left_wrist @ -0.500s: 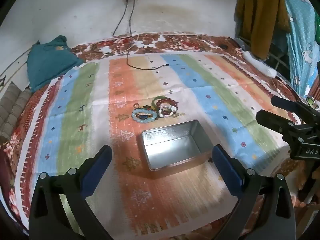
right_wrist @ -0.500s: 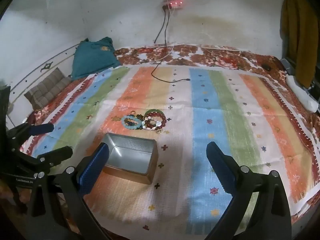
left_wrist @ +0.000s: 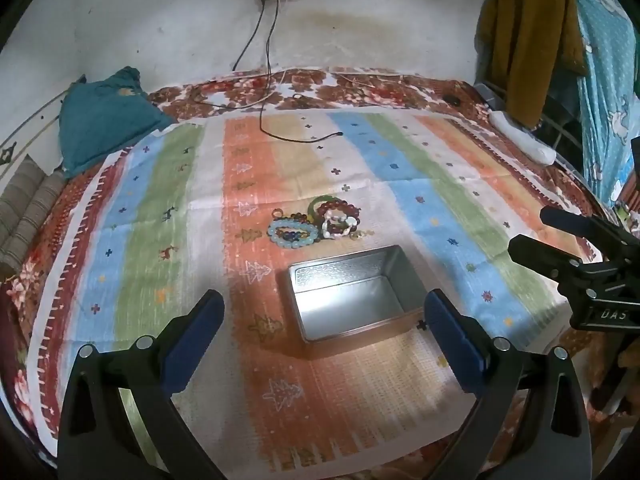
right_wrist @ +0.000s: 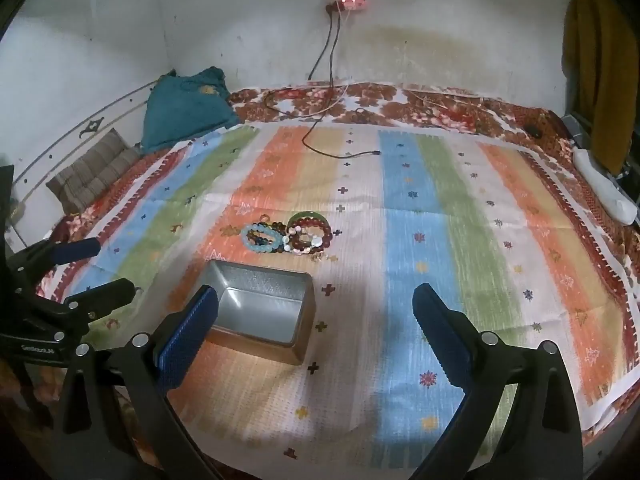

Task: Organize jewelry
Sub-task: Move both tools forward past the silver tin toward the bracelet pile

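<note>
Bracelets [left_wrist: 316, 222], a small heap of beaded ones, lay on the striped cloth [left_wrist: 400, 184] just beyond the far side of the open metal tin [left_wrist: 356, 276] in the left wrist view. We held the left gripper [left_wrist: 324, 320] above the near part of the cloth, tilted downward, its blue pads spread wide with nothing between them. The tin was empty, so we judged that the sorting had not yet begun. At the right edge we saw the right gripper [left_wrist: 532, 232] from the side, and on its black body the letters "DAS" could be read; the rest of that word was cut off.

In the right wrist view the right gripper [right_wrist: 316, 312] was also wide apart and carried nothing. The heap [right_wrist: 288, 236] was ahead and a little to the left, and the tin [right_wrist: 260, 300] stood nearer, partly behind the left pad. The left gripper [right_wrist: 96, 268] showed at the left edge, with a small label that seemed to read "GeoRobot.AI", though it was too small to be sure.

To do the first pick well, we thought one gripper should go past the tin, come down on a single bracelet at the edge of the heap, and pinch its beads across the band, because the bracelets overlap and could drag each other. The other gripper could steady the tin.
</note>
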